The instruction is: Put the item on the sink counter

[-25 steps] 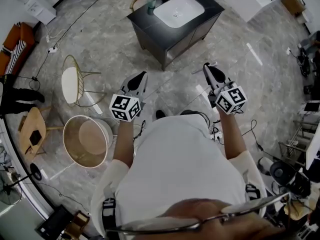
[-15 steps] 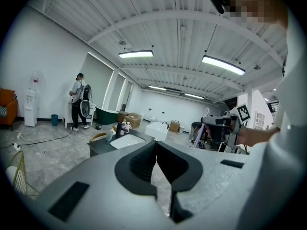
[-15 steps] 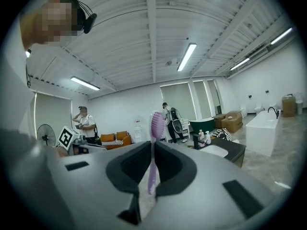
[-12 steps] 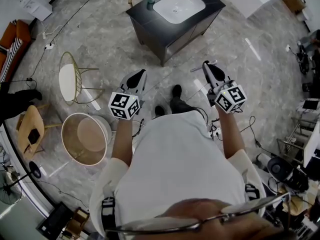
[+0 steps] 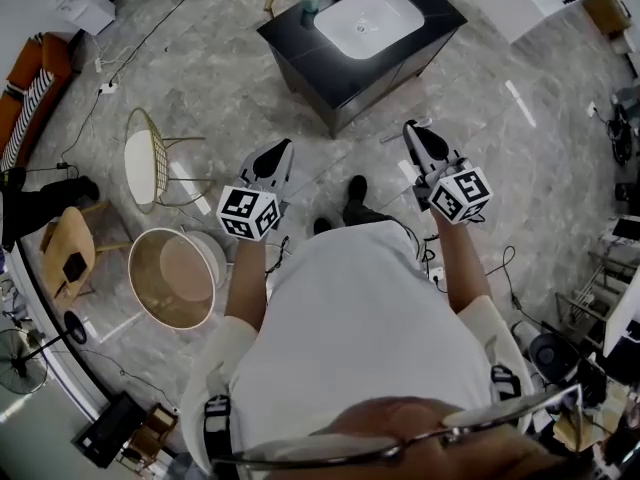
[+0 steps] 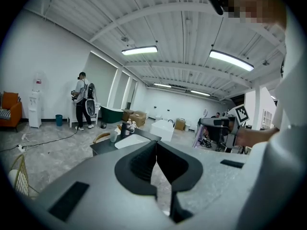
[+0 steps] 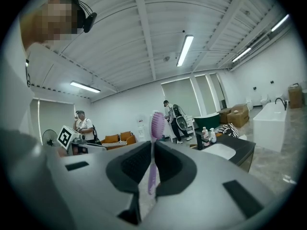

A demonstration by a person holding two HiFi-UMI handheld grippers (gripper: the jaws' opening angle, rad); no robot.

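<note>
Right tongs clamped on slim purple plastic toothbrush, bristle head up. Left tongs shut together, empty. Black sink worktop with white basin well ahead. Probably: hold firm, close in, lay brush flat beside the basin.

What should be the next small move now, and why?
Probably a step forward toward the counter. The right gripper is shut on the toothbrush, but the counter stands ahead across the floor, seemingly out of reach, so placing cannot begin yet.
</note>
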